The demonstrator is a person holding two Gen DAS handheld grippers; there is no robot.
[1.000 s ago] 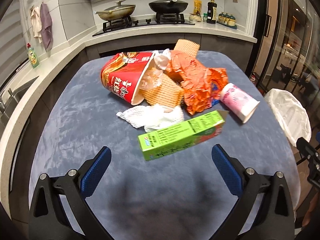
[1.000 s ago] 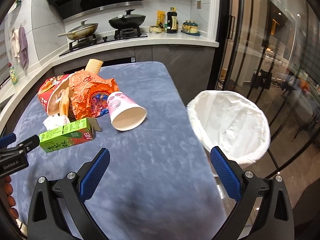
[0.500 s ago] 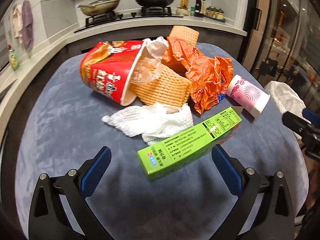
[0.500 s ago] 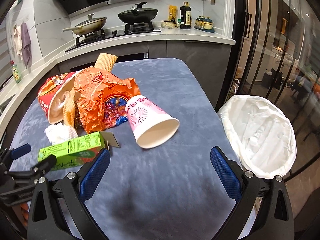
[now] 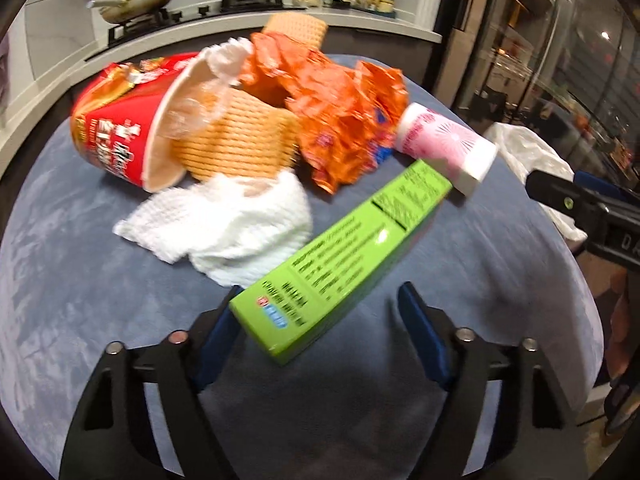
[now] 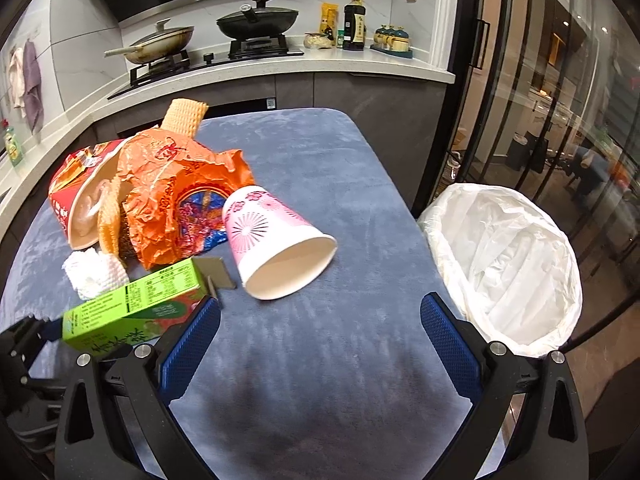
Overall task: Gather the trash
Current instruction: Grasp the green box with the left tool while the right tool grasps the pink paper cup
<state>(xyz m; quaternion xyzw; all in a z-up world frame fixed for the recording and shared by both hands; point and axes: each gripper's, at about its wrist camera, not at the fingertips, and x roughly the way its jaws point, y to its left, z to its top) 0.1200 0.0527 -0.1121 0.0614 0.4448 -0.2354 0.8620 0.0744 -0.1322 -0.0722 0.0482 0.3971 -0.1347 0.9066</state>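
Box (image 5: 344,264) end between left claw (image 5: 320,344) fingers | both claws open, empty

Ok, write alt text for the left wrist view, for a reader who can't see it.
The open left gripper straddles the near end of a green carton lying on a blue-grey table. Behind it sit a white paper towel, a tipped red noodle cup, an orange wrapper and a pink paper cup.

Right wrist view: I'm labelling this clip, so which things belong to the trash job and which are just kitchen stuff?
Trash job: green box, pink paper cup, orange wrapper, red noodle cup, white tissue, lined bin.

Lying about: black wok, frying pan, soy sauce bottle, hanging cloths.
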